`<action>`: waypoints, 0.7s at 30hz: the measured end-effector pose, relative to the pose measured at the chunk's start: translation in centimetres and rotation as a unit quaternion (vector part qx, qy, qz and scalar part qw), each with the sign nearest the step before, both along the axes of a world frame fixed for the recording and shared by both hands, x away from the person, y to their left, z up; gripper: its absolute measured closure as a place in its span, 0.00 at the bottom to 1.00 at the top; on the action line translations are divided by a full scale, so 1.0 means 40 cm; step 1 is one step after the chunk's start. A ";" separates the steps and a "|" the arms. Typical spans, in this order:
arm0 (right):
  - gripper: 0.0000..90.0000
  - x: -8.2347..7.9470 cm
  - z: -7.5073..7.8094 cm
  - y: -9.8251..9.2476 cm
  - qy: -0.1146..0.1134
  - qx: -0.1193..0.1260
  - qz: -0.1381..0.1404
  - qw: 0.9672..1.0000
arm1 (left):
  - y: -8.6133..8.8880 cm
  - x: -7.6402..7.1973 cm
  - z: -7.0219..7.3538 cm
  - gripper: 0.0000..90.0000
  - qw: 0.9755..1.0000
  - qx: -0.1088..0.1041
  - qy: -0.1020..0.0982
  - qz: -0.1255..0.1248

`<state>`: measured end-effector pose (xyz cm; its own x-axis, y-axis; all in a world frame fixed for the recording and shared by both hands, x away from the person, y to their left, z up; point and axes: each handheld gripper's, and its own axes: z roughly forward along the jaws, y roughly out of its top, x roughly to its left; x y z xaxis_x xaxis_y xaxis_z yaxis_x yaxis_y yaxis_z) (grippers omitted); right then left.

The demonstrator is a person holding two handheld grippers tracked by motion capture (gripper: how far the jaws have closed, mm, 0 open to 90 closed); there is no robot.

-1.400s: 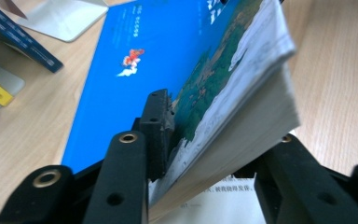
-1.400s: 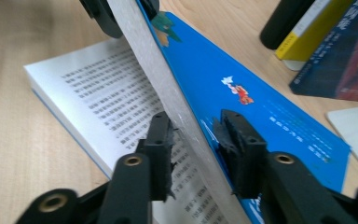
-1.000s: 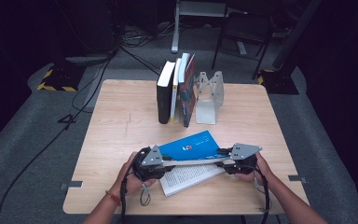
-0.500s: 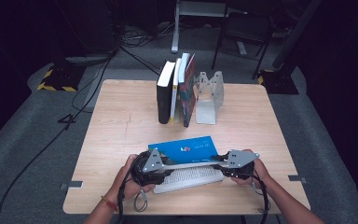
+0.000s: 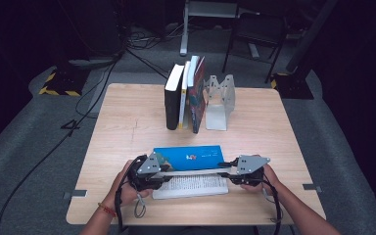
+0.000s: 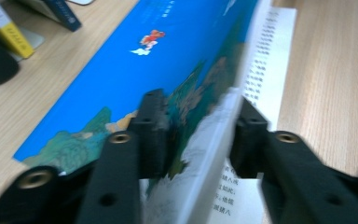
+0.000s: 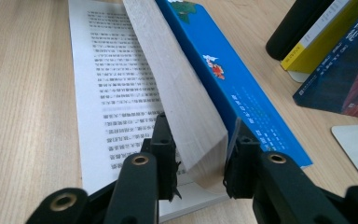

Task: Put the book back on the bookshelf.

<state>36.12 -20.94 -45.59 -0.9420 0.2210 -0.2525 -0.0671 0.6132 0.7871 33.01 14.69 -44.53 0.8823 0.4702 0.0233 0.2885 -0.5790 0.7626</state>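
We have the open blue book (image 5: 188,169) lying near the front edge of the table (image 5: 127,122), roughly midway between its two front corners, with one printed page flat on the wood and the thicker block of pages plus the blue cover raised between our two grippers. Our left gripper (image 6: 193,133) straddles that raised block at one end; its jaws have just been opening, the block stands between them, and its pads look barely in contact, so we judge that end released. Our right gripper (image 7: 198,154) is clamped on the page block at the other end. The risk we see is lopsided support: with one end slack, the block could sag, twist or fan out, and loose pages may fall back onto the flat page. Pulling with the right gripper alone could crease or tear paper near the spine. The row of upright books (image 5: 186,95) beside the metal bookend (image 5: 220,100) towards the far edge stands well apart.
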 end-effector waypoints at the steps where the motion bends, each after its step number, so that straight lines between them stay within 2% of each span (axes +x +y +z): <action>1: 0.78 -0.002 0.004 0.001 0.000 0.001 -0.002 1.000 | -0.004 -0.004 0.007 0.57 1.000 -0.001 0.002 0.006; 4: 0.79 -0.015 0.013 0.010 -0.008 -0.004 -0.005 1.000 | -0.027 -0.028 0.027 0.51 1.000 0.007 -0.012 -0.001; 8: 0.79 -0.025 0.018 0.021 -0.013 -0.012 -0.009 1.000 | -0.064 -0.046 0.027 0.49 0.999 0.045 -0.021 0.012; 9: 0.79 -0.025 0.018 0.021 -0.013 -0.012 -0.009 1.000 | -0.064 -0.046 0.027 0.51 0.999 0.045 -0.021 0.012; 10: 0.79 -0.029 0.020 0.025 -0.014 -0.014 -0.011 1.000 | -0.081 -0.053 0.017 0.56 0.998 0.062 -0.021 0.008; 12: 0.79 -0.033 0.024 0.030 -0.019 -0.019 -0.009 1.000 | -0.092 -0.052 0.007 0.63 0.997 0.075 -0.029 0.014; 14: 0.79 -0.036 0.025 0.035 -0.019 -0.021 -0.009 1.000 | -0.090 -0.046 -0.002 0.67 0.997 0.067 -0.019 0.020; 15: 0.79 -0.036 0.025 0.035 -0.019 -0.021 -0.009 1.000 | -0.090 -0.046 -0.002 0.68 0.997 0.067 -0.019 0.020; 16: 0.78 -0.035 0.025 0.036 -0.016 -0.017 -0.010 1.000 | -0.084 -0.041 -0.008 0.68 0.998 0.056 -0.014 0.018; 18: 0.78 -0.034 0.026 0.037 -0.014 -0.016 -0.011 1.000 | -0.086 -0.041 -0.010 0.68 0.998 0.055 -0.010 0.023; 19: 0.78 -0.034 0.028 0.038 -0.015 -0.018 -0.011 1.000 | -0.093 -0.042 -0.010 0.65 0.998 0.059 -0.011 0.030; 21: 0.79 -0.037 0.038 0.044 -0.018 -0.018 -0.013 1.000 | -0.111 -0.042 -0.012 0.52 0.998 0.059 -0.007 0.034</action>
